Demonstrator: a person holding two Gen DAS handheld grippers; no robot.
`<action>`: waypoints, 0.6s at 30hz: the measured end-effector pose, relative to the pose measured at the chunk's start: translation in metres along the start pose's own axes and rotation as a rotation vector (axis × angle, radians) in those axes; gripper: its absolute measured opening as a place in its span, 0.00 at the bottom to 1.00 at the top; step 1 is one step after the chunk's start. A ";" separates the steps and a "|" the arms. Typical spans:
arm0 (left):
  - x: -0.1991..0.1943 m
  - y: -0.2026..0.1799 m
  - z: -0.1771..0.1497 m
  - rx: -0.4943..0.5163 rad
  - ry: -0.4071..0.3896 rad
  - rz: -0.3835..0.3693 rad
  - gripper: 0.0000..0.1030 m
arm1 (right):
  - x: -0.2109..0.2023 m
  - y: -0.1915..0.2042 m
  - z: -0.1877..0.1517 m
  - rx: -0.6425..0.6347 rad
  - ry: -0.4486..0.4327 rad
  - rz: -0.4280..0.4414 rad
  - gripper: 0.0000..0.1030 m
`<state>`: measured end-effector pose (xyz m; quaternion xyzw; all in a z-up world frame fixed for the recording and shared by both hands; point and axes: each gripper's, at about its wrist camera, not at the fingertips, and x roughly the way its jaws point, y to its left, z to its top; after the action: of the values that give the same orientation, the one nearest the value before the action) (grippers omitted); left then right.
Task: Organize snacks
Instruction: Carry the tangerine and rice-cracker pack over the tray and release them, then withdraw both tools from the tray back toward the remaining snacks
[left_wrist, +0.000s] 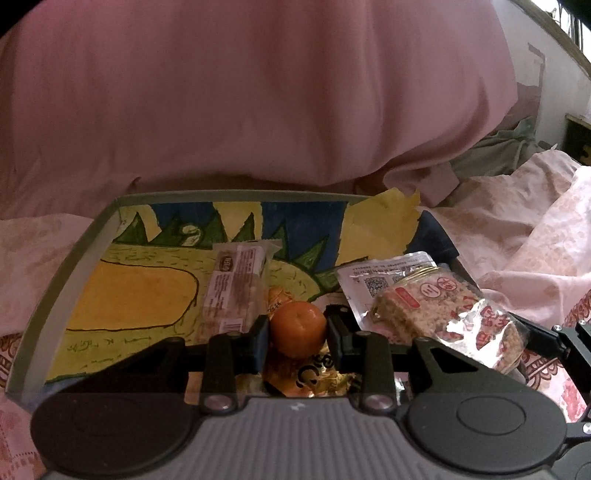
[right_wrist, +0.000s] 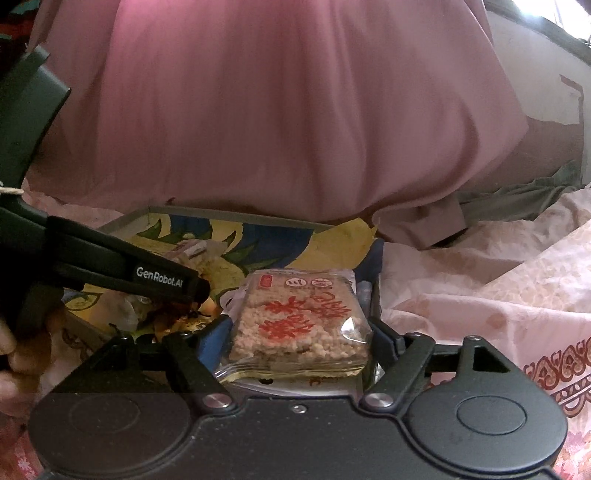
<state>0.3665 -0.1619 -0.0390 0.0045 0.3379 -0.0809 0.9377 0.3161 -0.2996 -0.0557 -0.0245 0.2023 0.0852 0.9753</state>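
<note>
The left hand-held gripper is closed on a small round orange mandarin over the tray's near edge; smooth peel could squirt free. The right hand-held gripper straddles a clear-wrapped puffed-rice cake at the painted grey-rimmed tray's right end, whether pressing I cannot tell; slick film might slide out.

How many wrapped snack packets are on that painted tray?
4, perhaps more hidden. A pale bar packet lies mid-tray; a rice-cake packet rests atop a flat white pouch at the right; a gold wrapper sits beneath the orange.
</note>
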 end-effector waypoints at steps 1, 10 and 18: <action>0.000 0.000 0.000 -0.001 0.003 -0.001 0.37 | 0.000 0.000 0.000 0.001 0.002 -0.001 0.80; -0.002 0.008 0.000 -0.064 0.025 -0.051 0.55 | -0.008 0.002 0.001 -0.010 -0.022 -0.009 0.90; -0.032 0.017 0.001 -0.084 -0.039 -0.077 0.75 | -0.031 0.005 0.006 -0.026 -0.072 -0.030 0.98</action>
<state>0.3455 -0.1402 -0.0191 -0.0497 0.3228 -0.1028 0.9396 0.2898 -0.2990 -0.0383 -0.0369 0.1657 0.0742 0.9827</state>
